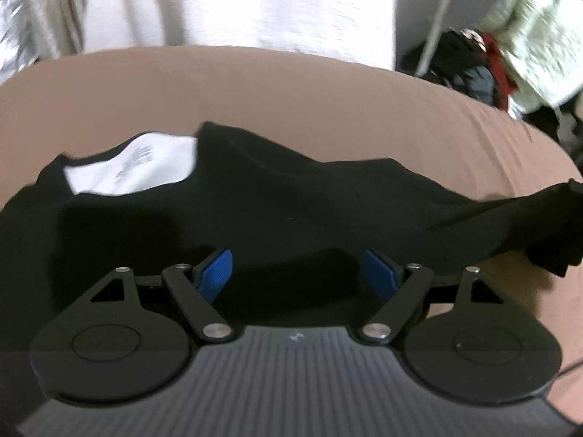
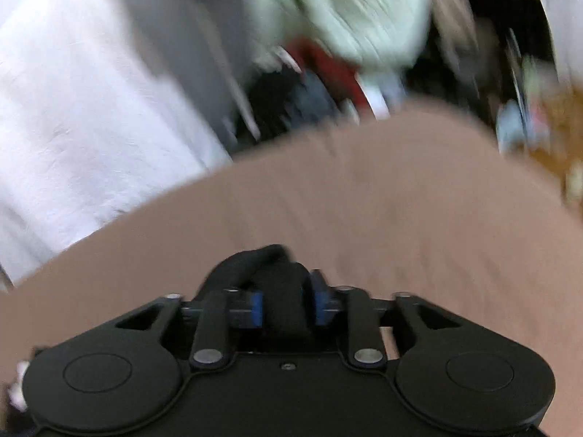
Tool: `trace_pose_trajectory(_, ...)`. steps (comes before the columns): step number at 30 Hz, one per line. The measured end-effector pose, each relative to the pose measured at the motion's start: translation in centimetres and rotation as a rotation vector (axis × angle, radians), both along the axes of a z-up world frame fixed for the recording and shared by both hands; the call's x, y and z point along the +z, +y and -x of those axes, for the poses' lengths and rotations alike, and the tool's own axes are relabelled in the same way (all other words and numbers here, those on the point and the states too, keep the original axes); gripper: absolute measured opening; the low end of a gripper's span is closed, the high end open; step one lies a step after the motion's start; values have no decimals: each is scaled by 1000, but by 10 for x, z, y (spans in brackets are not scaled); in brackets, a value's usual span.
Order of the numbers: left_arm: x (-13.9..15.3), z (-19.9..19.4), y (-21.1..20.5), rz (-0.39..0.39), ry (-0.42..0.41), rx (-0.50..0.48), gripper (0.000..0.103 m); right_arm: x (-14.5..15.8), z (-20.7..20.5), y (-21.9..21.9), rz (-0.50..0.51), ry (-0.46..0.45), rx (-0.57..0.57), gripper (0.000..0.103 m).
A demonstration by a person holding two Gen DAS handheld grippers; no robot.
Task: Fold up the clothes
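Note:
A black garment (image 1: pixel 255 200) lies crumpled across a brown sheet-covered surface (image 1: pixel 255 87), with a white printed patch (image 1: pixel 135 171) showing at its upper left. My left gripper (image 1: pixel 297 258) hovers low over the garment's near edge, its blue pads wide apart and nothing between them. One sleeve stretches off to the right, lifted a little above the sheet. In the blurred right wrist view, a bunched fold of the black garment (image 2: pixel 277 266) fills the gap between the blue pads of my right gripper (image 2: pixel 288 298), over the brown sheet (image 2: pixel 400 200).
White fabric (image 1: pixel 237 3) hangs beyond the far edge of the surface. A heap of dark and red clothes (image 1: pixel 481 69) and a pale green cloth (image 1: pixel 539 43) sit past the far right corner. Bare brown sheet lies beyond the garment.

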State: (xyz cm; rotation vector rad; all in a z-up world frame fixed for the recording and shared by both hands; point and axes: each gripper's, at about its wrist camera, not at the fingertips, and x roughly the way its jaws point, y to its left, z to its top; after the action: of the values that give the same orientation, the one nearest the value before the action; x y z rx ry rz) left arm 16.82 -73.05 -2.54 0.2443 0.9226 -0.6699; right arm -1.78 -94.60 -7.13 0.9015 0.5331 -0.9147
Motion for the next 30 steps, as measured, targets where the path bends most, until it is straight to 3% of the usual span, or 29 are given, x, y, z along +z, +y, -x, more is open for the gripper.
trace_pose_trajectory(2, -3, 7, -8, -21, -22, -20, 80, -17, 31, -10, -173, -176, -77, 46)
trace_pose_trajectory(4, -7, 14, -15, -47, -39, -26, 80, -25, 51, -12, -266, -300, -124, 46)
trace_pose_trajectory(7, -8, 22, -25, -56, -51, -62, 80, -18, 59, -7, -241, -273, -138, 46)
trace_pose_trajectory(11, 0, 35, -37, -9, -74, -143, 80, -15, 62, -3, -271, -314, -109, 46)
trace_pose_trajectory(13, 4, 45, -47, 22, -80, -238, 83, -16, 59, -5, -279, -317, -49, 47)
trace_pose_trajectory(15, 2, 57, -63, 30, -108, -354, 95, -17, 57, -5, -289, -322, -16, 49)
trace_pose_trajectory(18, -11, 66, -97, -42, -210, -495, 98, -15, 55, -4, -278, -299, 20, 51)
trace_pose_trajectory(19, -17, 64, -109, -96, -265, -488, 94, -12, 52, -3, -268, -283, 43, 53)
trace_pose_trajectory(20, -22, 60, -120, -156, -324, -458, 64, -8, 48, -2, -253, -265, 78, 58)
trace_pose_trajectory(21, -24, 50, -130, -187, -328, -417, 26, -6, 44, -2, -237, -250, 119, 63)
trace_pose_trajectory(22, -22, 34, -138, -193, -285, -367, 16, -4, 40, -2, -221, -235, 161, 64)
trace_pose_trajectory(24, -11, 3, -137, -130, -170, -243, 10, -1, 35, -2, -195, -219, 233, 64)
trace_pose_trajectory(26, 2, -22, -128, -55, -79, -135, 9, -2, 41, -4, -212, -262, 209, 66)
trace_pose_trajectory(30, 24, -25, -94, 30, -114, -72, 9, -9, 56, -11, -282, -394, 61, 67)
